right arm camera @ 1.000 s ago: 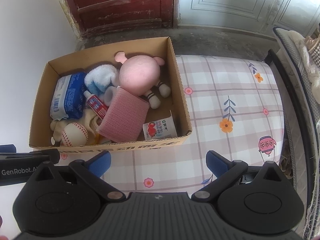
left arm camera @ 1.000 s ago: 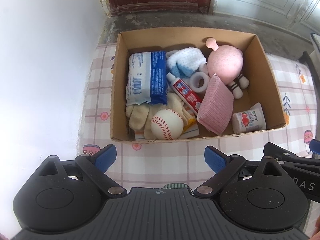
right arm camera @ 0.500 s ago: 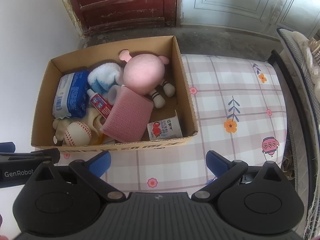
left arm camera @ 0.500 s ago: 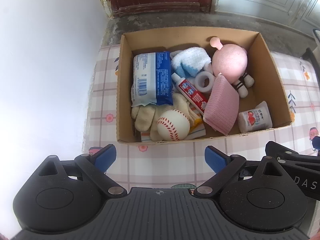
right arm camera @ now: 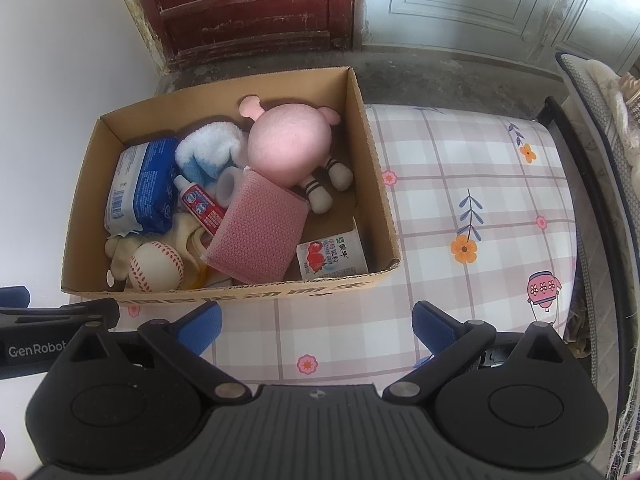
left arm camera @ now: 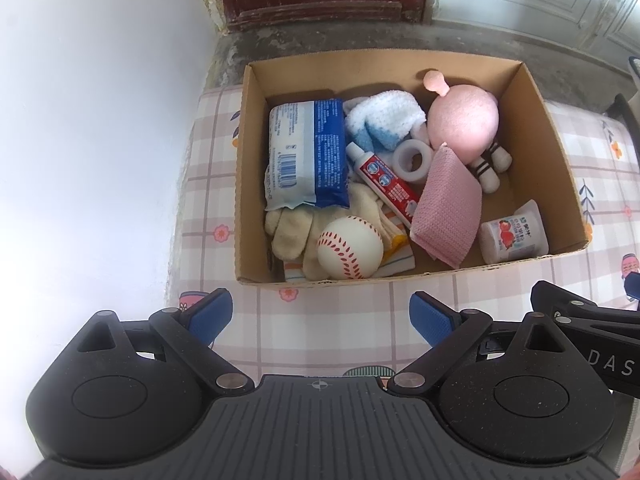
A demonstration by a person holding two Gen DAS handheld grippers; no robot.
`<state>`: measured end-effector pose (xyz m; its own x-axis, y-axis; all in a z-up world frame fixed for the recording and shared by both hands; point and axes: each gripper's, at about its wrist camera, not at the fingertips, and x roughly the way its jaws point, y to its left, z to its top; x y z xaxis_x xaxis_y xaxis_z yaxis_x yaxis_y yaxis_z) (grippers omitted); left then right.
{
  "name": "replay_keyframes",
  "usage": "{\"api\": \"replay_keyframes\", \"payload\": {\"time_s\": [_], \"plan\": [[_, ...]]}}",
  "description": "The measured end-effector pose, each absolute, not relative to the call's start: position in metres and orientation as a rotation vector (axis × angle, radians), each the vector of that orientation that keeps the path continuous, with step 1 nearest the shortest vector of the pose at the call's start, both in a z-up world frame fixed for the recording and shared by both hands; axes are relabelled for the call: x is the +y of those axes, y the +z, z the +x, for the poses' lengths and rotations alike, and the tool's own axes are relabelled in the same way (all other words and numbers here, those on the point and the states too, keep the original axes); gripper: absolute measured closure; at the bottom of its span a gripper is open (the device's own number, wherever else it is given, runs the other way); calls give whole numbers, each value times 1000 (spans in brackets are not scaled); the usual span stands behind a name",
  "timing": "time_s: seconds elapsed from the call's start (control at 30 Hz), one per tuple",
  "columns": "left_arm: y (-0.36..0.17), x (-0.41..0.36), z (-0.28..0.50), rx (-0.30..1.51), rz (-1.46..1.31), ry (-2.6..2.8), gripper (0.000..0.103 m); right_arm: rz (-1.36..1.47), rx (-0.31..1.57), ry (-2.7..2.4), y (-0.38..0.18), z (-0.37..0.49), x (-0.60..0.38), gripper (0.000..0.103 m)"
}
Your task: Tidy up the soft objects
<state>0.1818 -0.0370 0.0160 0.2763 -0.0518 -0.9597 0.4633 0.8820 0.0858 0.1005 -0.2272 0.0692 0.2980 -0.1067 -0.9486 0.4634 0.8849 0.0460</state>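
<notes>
Both tongs, left (left arm camera: 320, 316) and right (right arm camera: 316, 326), are held spread and empty. Ahead of them a cardboard box (left arm camera: 532, 92) is seen, crowded with a round plush doll (left arm camera: 464, 124), knitted pink pad (left arm camera: 448, 208), smooth baseball (left arm camera: 350, 247) and fluffy sock (left arm camera: 380, 124).

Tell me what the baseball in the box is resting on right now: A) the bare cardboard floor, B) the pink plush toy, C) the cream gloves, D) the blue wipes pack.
C: the baseball sits on the cream gloves in the near-left corner of the cardboard box, apart from the plush and the wipes.
</notes>
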Motion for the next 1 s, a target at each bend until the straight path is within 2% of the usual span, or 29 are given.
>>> {"api": "replay_keyframes", "payload": {"time_s": [1.0], "plan": [[21,-36,178,1252,382,-348,8,326,1215,-395,74,98,-225,0]]}}
